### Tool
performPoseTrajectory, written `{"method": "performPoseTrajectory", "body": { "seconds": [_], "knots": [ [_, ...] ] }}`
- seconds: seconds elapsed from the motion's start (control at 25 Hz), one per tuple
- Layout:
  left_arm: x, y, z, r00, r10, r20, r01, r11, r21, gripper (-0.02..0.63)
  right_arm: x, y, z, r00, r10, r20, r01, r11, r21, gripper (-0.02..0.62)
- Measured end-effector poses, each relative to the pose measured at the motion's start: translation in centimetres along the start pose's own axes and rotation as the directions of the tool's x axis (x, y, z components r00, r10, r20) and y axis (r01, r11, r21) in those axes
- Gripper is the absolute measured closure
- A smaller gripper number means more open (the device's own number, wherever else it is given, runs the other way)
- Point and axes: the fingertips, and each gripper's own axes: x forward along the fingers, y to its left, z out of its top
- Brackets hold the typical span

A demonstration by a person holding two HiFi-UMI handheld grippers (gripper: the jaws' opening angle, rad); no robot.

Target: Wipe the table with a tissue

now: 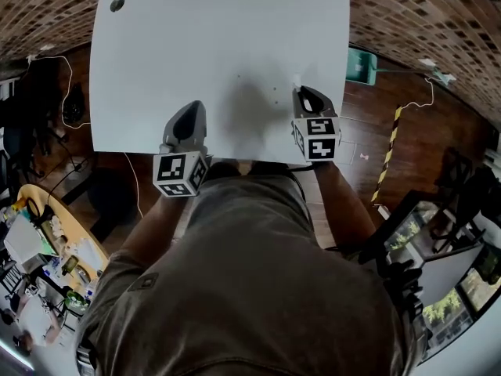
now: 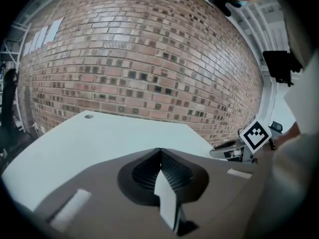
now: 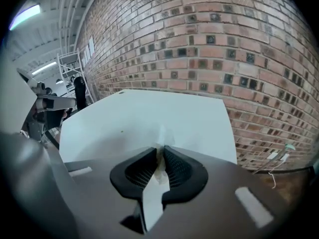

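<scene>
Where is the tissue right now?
The tissue is pinched in the jaws of the right gripper, poking out over the near right part of the table.

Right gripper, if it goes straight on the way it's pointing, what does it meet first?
The right gripper, shut on the tissue, aims low across the white table. Nothing stands in its line. It would likely touch that table first, or else the brick wall beyond; depth is unclear.

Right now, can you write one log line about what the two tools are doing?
left tool: shut, empty | right tool: shut on tissue | both over white table | tissue-table contact: unclear
</scene>
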Motion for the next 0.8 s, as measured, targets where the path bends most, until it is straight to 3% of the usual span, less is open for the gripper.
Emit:
{"method": "performPoseTrajectory", "body": {
  "seconds": [0.28,0.8],
  "knots": [
    [0.5,2.0,-1.0,0.999,0.02,-0.036,-0.021,1.0,-0.023,0.604,2.7,-0.5,-2.0,0.994,-0.006,-0.108,0.007,1.0,0.003,0.537],
    [0.6,3.3,-0.7,0.999,0.017,-0.031,-0.018,0.999,-0.039,0.604,3.4,1.9,-1.6,0.989,0.024,-0.148,-0.029,0.999,-0.033,0.537]
  ]
}}
